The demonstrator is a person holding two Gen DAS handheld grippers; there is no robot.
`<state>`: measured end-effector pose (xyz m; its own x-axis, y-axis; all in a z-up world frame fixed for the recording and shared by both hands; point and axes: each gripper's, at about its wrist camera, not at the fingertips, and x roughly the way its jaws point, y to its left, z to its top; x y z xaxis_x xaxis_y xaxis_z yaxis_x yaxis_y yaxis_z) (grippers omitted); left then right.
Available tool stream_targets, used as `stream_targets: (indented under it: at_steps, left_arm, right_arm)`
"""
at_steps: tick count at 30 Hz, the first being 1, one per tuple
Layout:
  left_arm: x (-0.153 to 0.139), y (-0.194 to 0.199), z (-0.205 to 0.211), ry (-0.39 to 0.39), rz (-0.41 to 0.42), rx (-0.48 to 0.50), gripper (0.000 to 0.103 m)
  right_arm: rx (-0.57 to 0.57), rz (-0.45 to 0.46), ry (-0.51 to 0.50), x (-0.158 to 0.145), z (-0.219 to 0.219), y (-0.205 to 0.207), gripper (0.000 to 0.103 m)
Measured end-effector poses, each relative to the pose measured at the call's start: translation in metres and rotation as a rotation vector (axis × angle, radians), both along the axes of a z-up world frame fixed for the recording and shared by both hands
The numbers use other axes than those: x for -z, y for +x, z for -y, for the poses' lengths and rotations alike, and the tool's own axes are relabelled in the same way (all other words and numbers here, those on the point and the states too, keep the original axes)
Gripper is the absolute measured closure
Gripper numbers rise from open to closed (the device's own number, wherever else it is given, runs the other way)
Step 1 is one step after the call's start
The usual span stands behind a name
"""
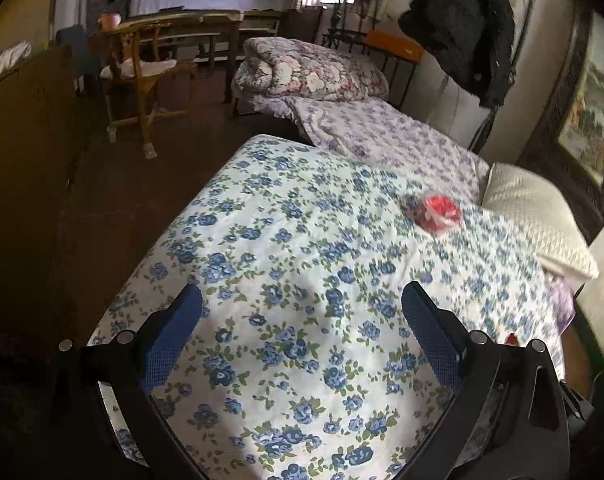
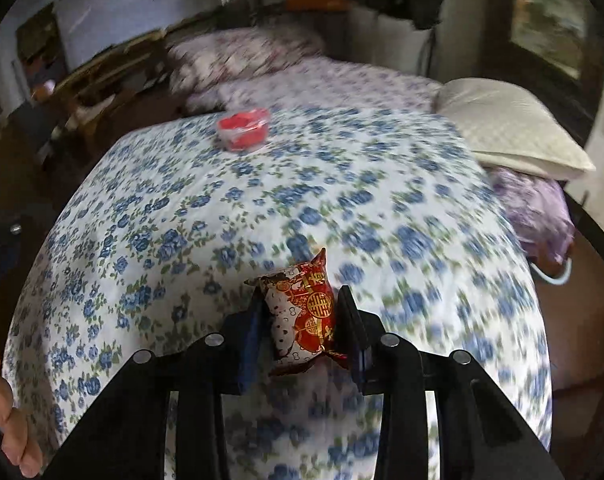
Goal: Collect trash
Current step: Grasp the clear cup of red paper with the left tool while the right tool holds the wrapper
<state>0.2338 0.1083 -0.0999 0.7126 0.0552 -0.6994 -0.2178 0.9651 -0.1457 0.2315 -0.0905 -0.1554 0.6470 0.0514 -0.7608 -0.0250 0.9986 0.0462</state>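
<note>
Left wrist view: left gripper [image 1: 302, 312] hovering over the flowered bedspread [image 1: 286, 248], fingers spread wide with nothing between them. Far ahead, near the white pillow [image 1: 537, 220], a small red and clear plastic tub [image 1: 439, 214] resting on the cover, well apart from the fingertips. Best kept low and level on the way there, jaws wide, lined up to straddle the tub and not push it across the soft cloth. A chair [image 1: 142, 76] and a rolled quilt [image 1: 305, 70] standing further back, out of the way.

Right wrist view: right gripper [image 2: 300, 312] pinching a red and white snack packet [image 2: 305, 312], pads pressed on both long sides, one end poking up past the fingertips. Picture blurred, so unclear whether the packet's lower end touches the cover. Looks like a fair hold around the middle; worth squeezing gently, since a puffy packet can slip or pop. Straight lift advised, clear of the bedspread, before carrying off. Red tub [image 2: 244, 130] visible at the far edge of the cover, apparently next to fetch. A hand [image 2: 10, 412] showing at the lower left edge.
</note>
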Motion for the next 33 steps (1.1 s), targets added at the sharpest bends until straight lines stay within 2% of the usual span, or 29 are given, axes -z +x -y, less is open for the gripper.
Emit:
stream_targets:
  at_steps: [3, 7, 10, 13, 15, 21, 29, 32, 33]
  left_arm:
    - [0.004, 0.003, 0.011, 0.038, -0.009, 0.030, 0.007]
    - [0.010, 0.007, 0.024, 0.026, -0.025, 0.077, 0.007]
    - [0.000, 0.022, 0.037, 0.026, -0.001, 0.108, 0.007]
    - [-0.014, 0.060, 0.057, 0.124, 0.011, 0.161, 0.007]
    - [-0.014, 0.095, 0.070, 0.173, -0.012, 0.189, 0.007]
    - [0.014, 0.164, 0.106, 0.255, -0.110, 0.273, 0.007]
    - [0.043, 0.193, 0.131, 0.301, -0.149, 0.294, 0.007]
    - [0.050, 0.201, 0.135, 0.305, -0.158, 0.302, 0.023]
    - [0.049, 0.201, 0.136, 0.291, -0.150, 0.306, 0.035]
  right_arm:
    - [0.011, -0.004, 0.067, 0.000, 0.019, -0.001, 0.067]
    - [0.001, -0.003, 0.067, 0.000, 0.023, 0.001, 0.067]
    - [0.000, 0.001, 0.129, -0.001, 0.031, 0.000, 0.067]
    - [-0.004, 0.003, 0.165, -0.001, 0.035, 0.001, 0.066]
    - [-0.008, 0.002, 0.172, -0.001, 0.035, 0.002, 0.065]
    - [-0.012, 0.005, 0.235, 0.000, 0.043, 0.002, 0.065]
    - [-0.013, 0.005, 0.253, 0.001, 0.045, 0.002, 0.065]
    - [-0.013, 0.005, 0.257, 0.001, 0.045, 0.002, 0.065]
    - [-0.014, 0.006, 0.260, 0.001, 0.045, 0.002, 0.064]
